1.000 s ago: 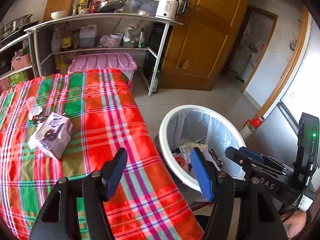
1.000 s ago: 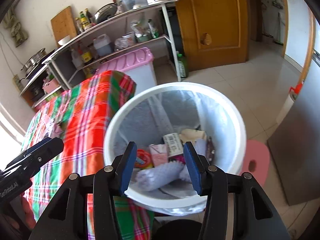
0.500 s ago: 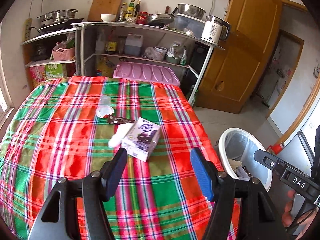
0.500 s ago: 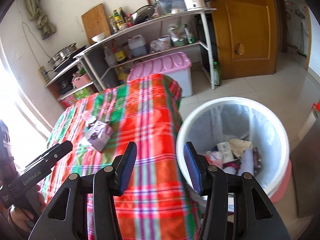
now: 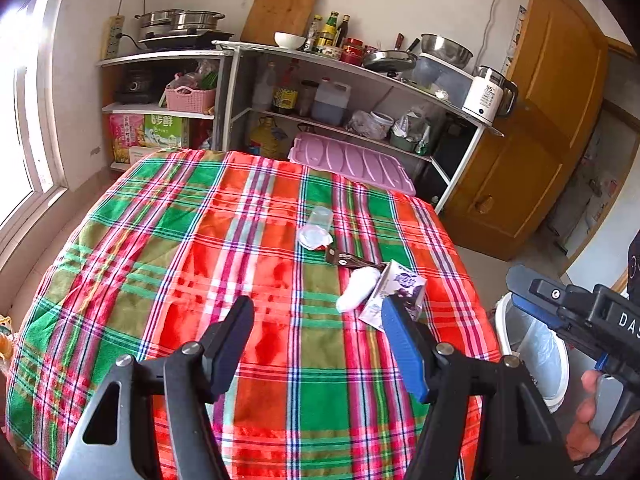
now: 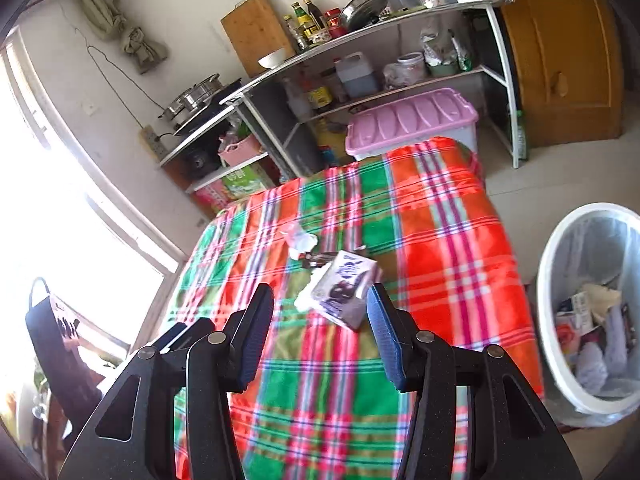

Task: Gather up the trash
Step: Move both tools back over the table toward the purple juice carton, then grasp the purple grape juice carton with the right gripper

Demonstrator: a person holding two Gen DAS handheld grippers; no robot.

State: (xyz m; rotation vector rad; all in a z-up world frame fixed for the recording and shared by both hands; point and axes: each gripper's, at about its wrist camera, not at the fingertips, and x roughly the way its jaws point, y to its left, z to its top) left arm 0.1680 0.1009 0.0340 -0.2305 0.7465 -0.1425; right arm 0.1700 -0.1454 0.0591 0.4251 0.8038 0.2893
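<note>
Change since earlier: both cameras had swung off the bin and onto the plaid table; the bin, earlier filling the right wrist view, now sat at its 3 o'clock edge.
Left gripper [image 5: 318, 326]: fingers spread apart, nothing between them, hovering over the tablecloth [image 5: 192, 264] near its front edge.
Right gripper [image 6: 320, 322]: fingers likewise apart and empty; the carton showed in the gap but lay on the cloth beyond the tips, untouched.
Carton [image 6: 346, 288]: small purple-and-white drink box, lying on its side on the cloth, at 1 o'clock from the left gripper.
Tissue [image 5: 358, 289]: white wad, touching the carton's left side.
Dark wrapper [image 5: 347, 258]: flat scrap just beyond the tissue, toward 12 o'clock.
Clear cup [image 5: 318, 228]: tipped over with its white lid end facing the camera, next beyond the wrapper.
Bin [image 6: 592, 312]: white, lined with a clear bag, on the floor off the table's right side, already holding cartons and paper.
Other hand: right gripper's body and the person's fingers [image 5: 586, 412] were at 4 o'clock in the left view, over the bin.
Surroundings: metal shelving [image 5: 360, 76] with pots, bottles and a kettle at 12 o'clock; pink storage box [image 6: 412, 124] just behind the table; wooden door [image 5: 540, 128] at 2 o'clock.
Obstructions: no object lay between either gripper and the trash.
</note>
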